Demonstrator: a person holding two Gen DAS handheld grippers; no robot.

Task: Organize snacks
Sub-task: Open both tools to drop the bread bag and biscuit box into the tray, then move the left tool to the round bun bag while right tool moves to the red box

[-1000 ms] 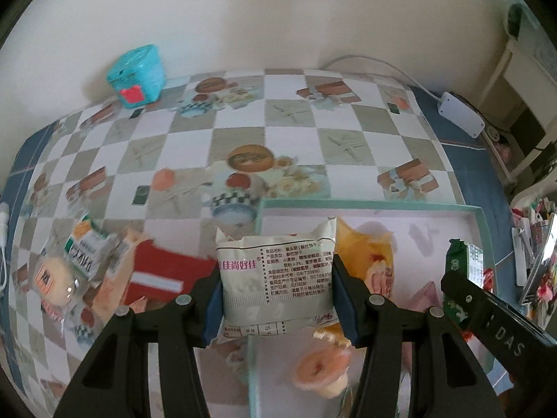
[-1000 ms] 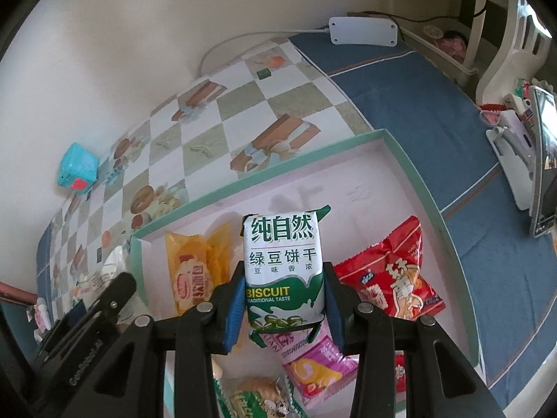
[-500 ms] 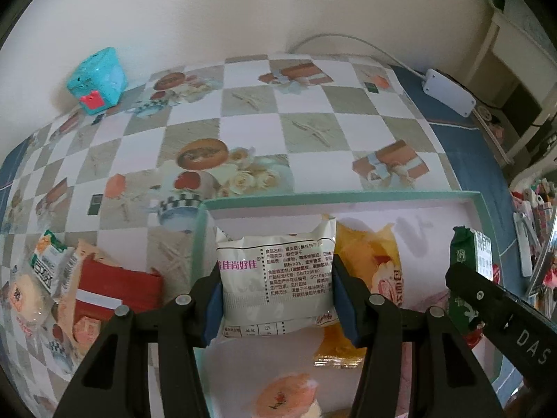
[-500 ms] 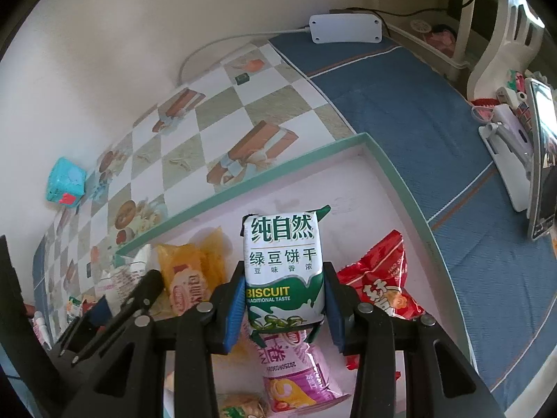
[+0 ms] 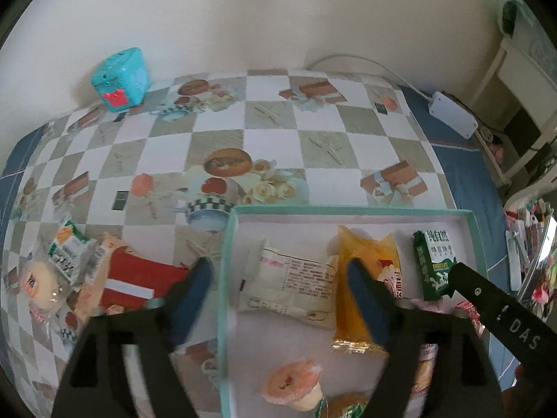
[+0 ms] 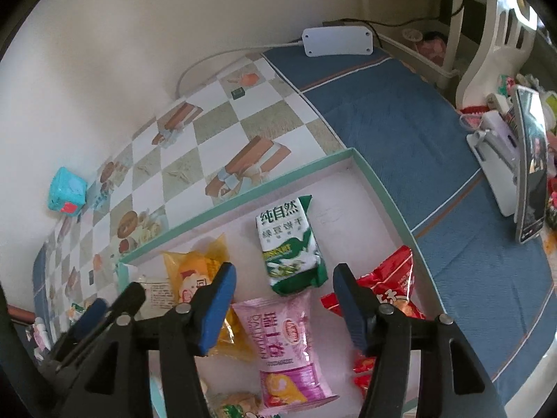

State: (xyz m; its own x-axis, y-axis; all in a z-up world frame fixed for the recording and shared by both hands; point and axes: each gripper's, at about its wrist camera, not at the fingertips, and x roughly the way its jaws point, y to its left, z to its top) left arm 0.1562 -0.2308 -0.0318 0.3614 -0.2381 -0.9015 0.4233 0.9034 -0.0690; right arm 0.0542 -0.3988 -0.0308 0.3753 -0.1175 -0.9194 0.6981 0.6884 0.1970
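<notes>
Below the left gripper, a white snack packet lies flat on the floor of the teal-rimmed tray; the jaws are opening and stand wide, their blue pads clear of the packet on both sides. Its left finger hangs outside the tray's left wall, over the checkered counter. Beside the white packet lies an orange packet, and beyond that a green biscuit packet. Under the right gripper the same green biscuit packet rests loose on the tray floor, slightly tilted; these jaws are likewise opening, with nothing pressed between them. A pink packet lies just below the green one and a red packet to its right, both inside the tray. More snacks, including a red-and-white packet, remain on the counter left of the tray. A turquoise cube stands near the wall.
</notes>
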